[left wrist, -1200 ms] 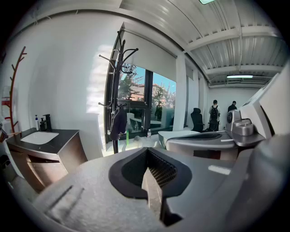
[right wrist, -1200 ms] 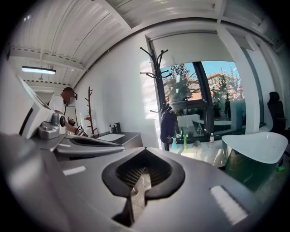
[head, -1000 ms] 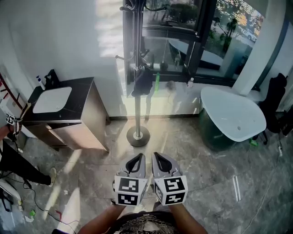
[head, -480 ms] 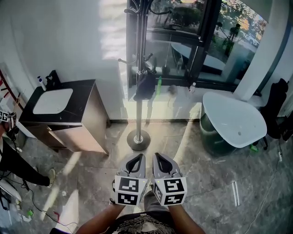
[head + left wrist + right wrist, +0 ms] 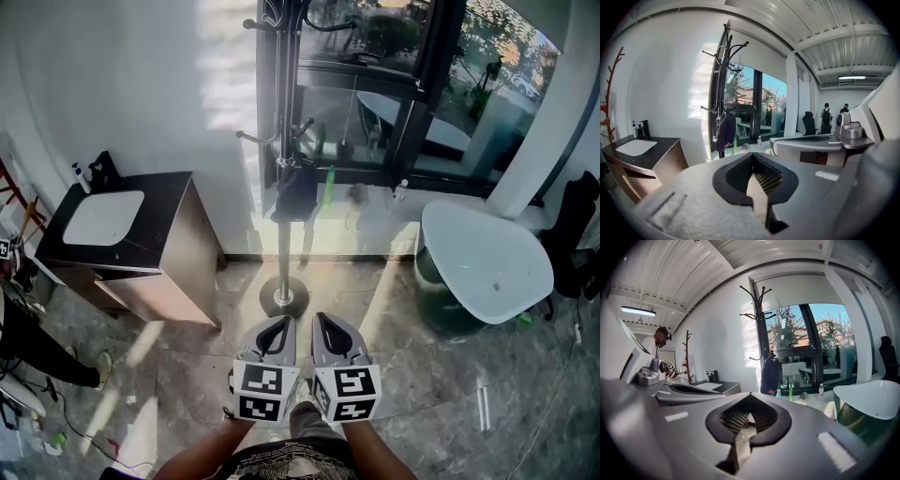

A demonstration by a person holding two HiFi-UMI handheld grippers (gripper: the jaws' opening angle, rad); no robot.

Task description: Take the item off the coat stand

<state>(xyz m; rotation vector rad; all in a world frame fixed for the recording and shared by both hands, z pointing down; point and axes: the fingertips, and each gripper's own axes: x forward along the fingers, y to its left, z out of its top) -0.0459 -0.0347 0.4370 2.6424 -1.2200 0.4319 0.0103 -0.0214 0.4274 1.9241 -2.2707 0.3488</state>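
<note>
Both your left gripper (image 5: 279, 323) and right gripper (image 5: 324, 322) are clenched on nothing, side by side. Your dark item (image 5: 295, 192) hangs long-axis down on the coat stand (image 5: 282, 258), straight ahead, higher, well apart; neither hand looks nearer.

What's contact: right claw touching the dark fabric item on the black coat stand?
Apart. Head view: grey floor separates right claw from dark fabric item.

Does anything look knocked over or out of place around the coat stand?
Nothing stands out. The coat stand is upright on its round base, and the dark item hangs from one of its hooks, well off the floor.
</note>
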